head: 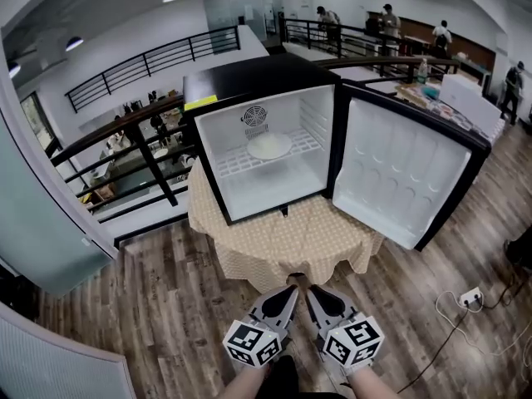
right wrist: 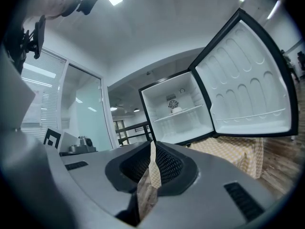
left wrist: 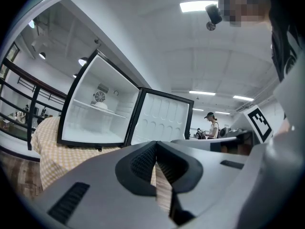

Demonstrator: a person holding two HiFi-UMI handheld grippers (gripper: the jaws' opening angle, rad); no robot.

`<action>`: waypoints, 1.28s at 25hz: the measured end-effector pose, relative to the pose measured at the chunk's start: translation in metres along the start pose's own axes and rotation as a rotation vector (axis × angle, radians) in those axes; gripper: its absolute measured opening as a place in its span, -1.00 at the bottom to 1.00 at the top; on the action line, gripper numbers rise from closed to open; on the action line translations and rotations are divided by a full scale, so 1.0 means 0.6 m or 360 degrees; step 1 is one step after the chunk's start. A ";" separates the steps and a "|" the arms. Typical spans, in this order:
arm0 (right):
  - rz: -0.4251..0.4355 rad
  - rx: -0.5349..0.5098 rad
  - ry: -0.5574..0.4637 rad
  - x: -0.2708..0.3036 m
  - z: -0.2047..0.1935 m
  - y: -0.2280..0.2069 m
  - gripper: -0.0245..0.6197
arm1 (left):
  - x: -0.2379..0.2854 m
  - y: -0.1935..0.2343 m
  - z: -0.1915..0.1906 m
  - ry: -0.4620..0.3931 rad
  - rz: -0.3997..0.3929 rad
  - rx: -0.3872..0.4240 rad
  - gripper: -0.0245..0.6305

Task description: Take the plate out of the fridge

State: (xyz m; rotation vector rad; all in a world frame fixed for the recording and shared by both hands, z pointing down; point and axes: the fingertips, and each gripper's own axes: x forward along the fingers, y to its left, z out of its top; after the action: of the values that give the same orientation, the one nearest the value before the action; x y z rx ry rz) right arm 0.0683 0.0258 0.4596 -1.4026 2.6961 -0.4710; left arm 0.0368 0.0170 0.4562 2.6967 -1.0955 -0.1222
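A black mini fridge (head: 249, 80) stands open on a table with a checked cloth (head: 283, 239). A white plate (head: 269, 146) lies on the fridge's wire shelf; it also shows as the plate (left wrist: 101, 104) and the plate (right wrist: 176, 109) in the gripper views. Both grippers hang low near my body, well short of the table. The left gripper (head: 291, 288) is shut with nothing in it, its jaws meeting at the tips (left wrist: 156, 147). The right gripper (head: 307, 290) is shut and empty too (right wrist: 152, 149).
The fridge door (head: 405, 173) is swung wide to the right. A black railing (head: 125, 140) runs behind the table on the left. Cables and a socket strip (head: 470, 298) lie on the wooden floor at the right. People stand far back (head: 386, 19).
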 end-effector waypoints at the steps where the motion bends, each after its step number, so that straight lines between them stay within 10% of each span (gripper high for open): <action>1: -0.0005 0.0005 0.0002 0.014 0.003 -0.006 -0.77 | 0.010 0.013 0.004 0.0003 -0.0005 -0.0001 -0.90; 32: -0.0078 0.0067 0.0058 0.331 0.032 -0.117 -0.77 | 0.180 0.294 0.047 0.0002 -0.0039 -0.0111 -0.90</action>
State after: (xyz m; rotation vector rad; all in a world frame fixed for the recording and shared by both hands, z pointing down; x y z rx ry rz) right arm 0.0121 -0.1771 0.4785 -1.4665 2.6682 -0.5588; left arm -0.0099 -0.1863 0.4721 2.6489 -1.0383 -0.1594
